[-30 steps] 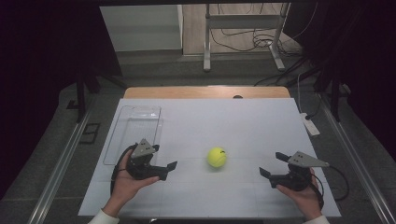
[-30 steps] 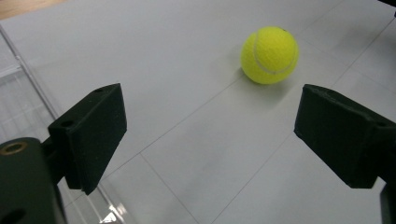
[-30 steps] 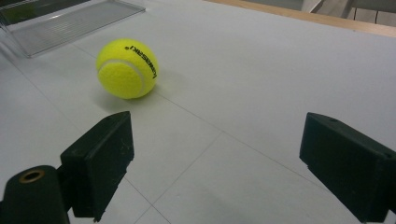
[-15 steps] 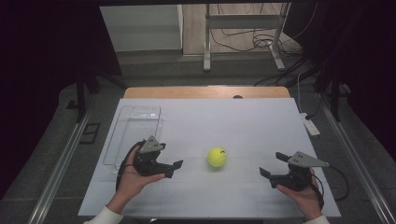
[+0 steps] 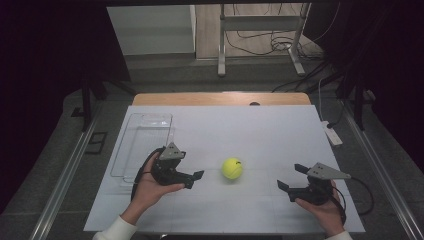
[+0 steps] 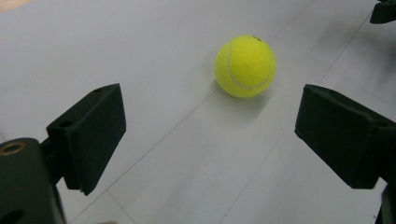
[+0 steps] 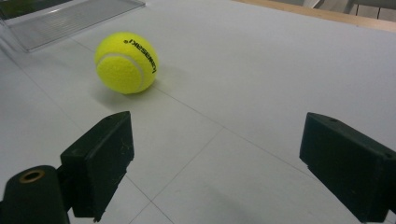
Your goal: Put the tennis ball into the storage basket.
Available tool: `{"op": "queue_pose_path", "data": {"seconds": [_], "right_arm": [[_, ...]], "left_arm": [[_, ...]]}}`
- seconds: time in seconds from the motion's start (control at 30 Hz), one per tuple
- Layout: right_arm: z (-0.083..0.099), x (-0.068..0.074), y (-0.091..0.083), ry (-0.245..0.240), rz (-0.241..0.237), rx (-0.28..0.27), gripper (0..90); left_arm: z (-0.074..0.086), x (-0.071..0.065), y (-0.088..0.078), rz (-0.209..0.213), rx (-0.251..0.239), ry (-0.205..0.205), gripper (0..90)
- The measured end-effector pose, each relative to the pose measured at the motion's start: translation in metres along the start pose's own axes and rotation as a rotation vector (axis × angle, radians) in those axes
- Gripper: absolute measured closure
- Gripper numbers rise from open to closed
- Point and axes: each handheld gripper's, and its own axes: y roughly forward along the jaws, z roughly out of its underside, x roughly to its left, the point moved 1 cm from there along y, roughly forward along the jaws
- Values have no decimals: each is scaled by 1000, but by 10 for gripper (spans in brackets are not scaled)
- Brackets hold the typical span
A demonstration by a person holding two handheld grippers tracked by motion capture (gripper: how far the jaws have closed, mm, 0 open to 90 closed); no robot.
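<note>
A yellow tennis ball (image 5: 232, 168) rests on the white table near its middle. My left gripper (image 5: 195, 179) is held just left of the ball, a short gap away, jaws open and pointing at it. In the left gripper view the ball (image 6: 245, 66) lies ahead of the open jaws, slightly right of centre, with nothing inside the gripper (image 6: 215, 112). My right gripper (image 5: 290, 176) stays open farther off on the ball's right. In the right gripper view the ball (image 7: 126, 62) sits ahead to the left of the empty gripper (image 7: 210, 140).
A clear plastic tray (image 5: 142, 140) lies on the table's left, just behind the left hand; its corner (image 7: 70, 16) is seen beyond the ball. A white power strip (image 5: 332, 134) sits at the right edge. The table's wooden edge (image 5: 220, 98) runs along the back.
My left gripper has moved a little to the right, closer to the ball. The ball and the right gripper have stayed put.
</note>
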Motion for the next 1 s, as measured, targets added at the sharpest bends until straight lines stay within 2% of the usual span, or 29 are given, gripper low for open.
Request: {"op": "queue_pose_path", "data": {"seconds": [0.63,1.0], "right_arm": [[2,0,2,-2,5,13,106],[2,-1,0,8,7,8,106]], "left_arm": [[-6,-3,14,36,34,12,90],[-18,-8,23,59,37,23,88]]}}
